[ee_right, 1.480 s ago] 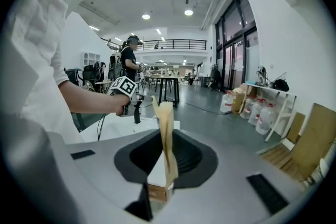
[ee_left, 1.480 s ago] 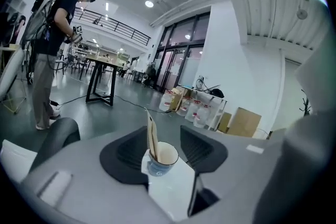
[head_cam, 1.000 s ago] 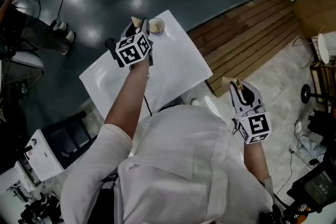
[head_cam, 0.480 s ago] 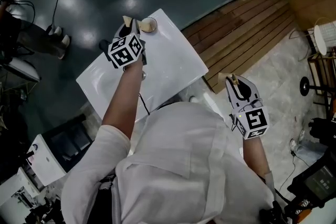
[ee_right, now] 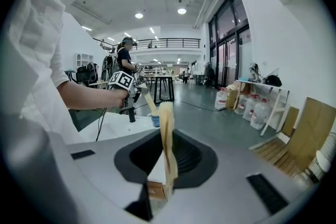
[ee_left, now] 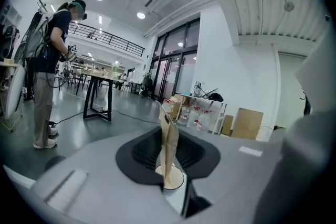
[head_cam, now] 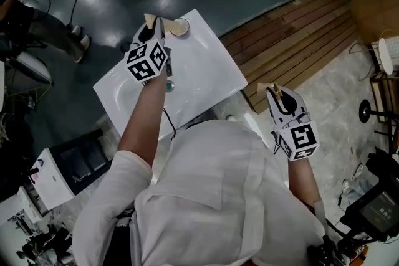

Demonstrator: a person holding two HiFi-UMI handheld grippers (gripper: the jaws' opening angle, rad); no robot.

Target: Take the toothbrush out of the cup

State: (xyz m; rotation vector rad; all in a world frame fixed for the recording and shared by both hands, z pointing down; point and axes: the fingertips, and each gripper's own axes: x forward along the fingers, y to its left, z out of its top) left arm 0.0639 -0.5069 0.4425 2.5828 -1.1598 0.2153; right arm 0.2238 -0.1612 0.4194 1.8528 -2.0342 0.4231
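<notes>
Left claw (head_cam: 153, 20) just clenched beside cup (head_cam: 181, 27), nothing discernible between jaws; right claw (head_cam: 273, 90) clenched, empty, off table (head_cam: 206, 71).

Table (head_cam: 209, 75) looks mostly bare; the cup (head_cam: 181, 27) stands at its far corner

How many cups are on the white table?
1. The cup stands by the far corner of the white table. The person's arm covers part of the table, so another could be hidden there.
</notes>
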